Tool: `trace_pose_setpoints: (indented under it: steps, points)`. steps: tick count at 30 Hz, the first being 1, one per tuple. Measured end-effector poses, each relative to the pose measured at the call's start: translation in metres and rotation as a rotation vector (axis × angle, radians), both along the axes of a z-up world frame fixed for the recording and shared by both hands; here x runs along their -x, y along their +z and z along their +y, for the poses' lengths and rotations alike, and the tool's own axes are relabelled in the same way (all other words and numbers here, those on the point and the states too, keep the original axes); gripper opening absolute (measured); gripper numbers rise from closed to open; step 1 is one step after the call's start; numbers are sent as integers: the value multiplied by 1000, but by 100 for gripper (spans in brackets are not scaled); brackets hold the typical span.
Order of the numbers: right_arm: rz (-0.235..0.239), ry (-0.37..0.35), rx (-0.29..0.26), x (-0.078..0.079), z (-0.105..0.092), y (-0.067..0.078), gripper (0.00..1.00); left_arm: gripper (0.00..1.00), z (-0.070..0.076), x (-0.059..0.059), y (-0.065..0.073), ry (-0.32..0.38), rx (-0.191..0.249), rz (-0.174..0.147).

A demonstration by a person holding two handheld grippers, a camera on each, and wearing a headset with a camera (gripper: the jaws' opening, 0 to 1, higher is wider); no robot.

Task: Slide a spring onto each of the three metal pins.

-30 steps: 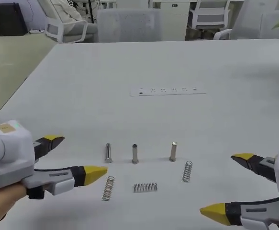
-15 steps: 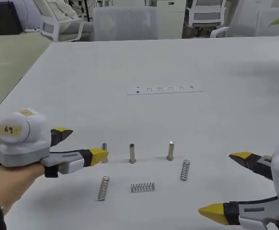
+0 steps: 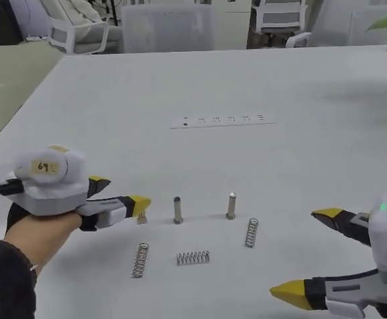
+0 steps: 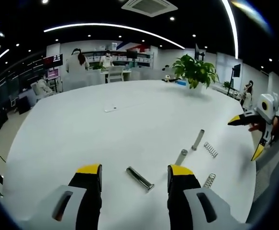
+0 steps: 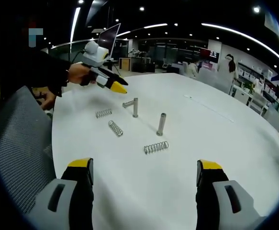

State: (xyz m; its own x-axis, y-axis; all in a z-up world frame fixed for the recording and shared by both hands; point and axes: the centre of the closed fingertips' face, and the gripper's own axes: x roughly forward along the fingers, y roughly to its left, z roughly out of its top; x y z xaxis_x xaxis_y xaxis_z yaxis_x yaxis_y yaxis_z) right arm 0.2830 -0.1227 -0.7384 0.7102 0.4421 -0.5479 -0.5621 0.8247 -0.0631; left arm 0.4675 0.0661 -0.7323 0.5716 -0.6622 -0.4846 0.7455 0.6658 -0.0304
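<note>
Yellow tips are spread wide on both tools, and neither holds anything. The left gripper (image 3: pixel 120 191) is low over the white table (image 3: pixel 279 166) with its jaws apart. Its own view puts the left pin (image 4: pixel 139 178) right between them, lying on its side on the tabletop. In the head view the near yellow tip covers most of that pin, so whether the tip touches it cannot be told. The middle pin (image 3: pixel 178 210) stands upright, and so does the right pin (image 3: pixel 231 206), side by side in a row. The right gripper view agrees: two pins standing, one lying flat just below the left gripper's tip.

On to the springs: all three lie loose on the table, none on a pin. The left spring (image 3: pixel 140 259) lies in front of the left pin. The middle spring (image 3: pixel 193 257) lies along the row, in front of the middle pin. The right spring (image 3: pixel 251 232) sits just beside the right pin, on its near right.

The right gripper (image 3: pixel 306 252) hovers at the near right, well apart from the parts, jaws gaping over bare table.

As for writing, a sticker (image 3: pixel 47 167) on the left gripper's body reads "69". A flush socket strip (image 3: pixel 223 120) sits farther back on the table, its marks too small to read. The left gripper view takes in a leafy plant (image 4: pixel 196 72) at the table's far end. The right gripper view catches a mesh chair (image 5: pixel 19 143) at the table edge.
</note>
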Motion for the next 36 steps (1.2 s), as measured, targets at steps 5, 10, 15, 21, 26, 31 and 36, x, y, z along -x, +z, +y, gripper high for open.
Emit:
trace_pose_setpoints:
  steps: [5, 10, 15, 21, 26, 31, 36]
  points:
    - [-1, 3, -2, 0, 1, 0, 88, 45, -3, -4, -10, 16, -15, 16]
    - [8, 0, -5, 0, 0, -3, 88, 42, -9, -8, -23, 32, -49, 34]
    - [11, -6, -6, 1, -1, -3, 88, 36, -12, -13, -28, 50, -76, 29]
    - [24, 1, 4, 1, -1, -7, 87, 26, -13, -14, -37, 49, -96, 47]
    - [22, -2, 11, 1, -2, -7, 87, 21, -15, -16, -41, 46, -102, 57]
    - [21, -10, 11, 1, -4, -7, 86, 16, -17, -15, -46, 41, -114, 72]
    - [23, -10, 12, 1, -4, -7, 86, 11, -18, -15, -48, 37, -114, 78]
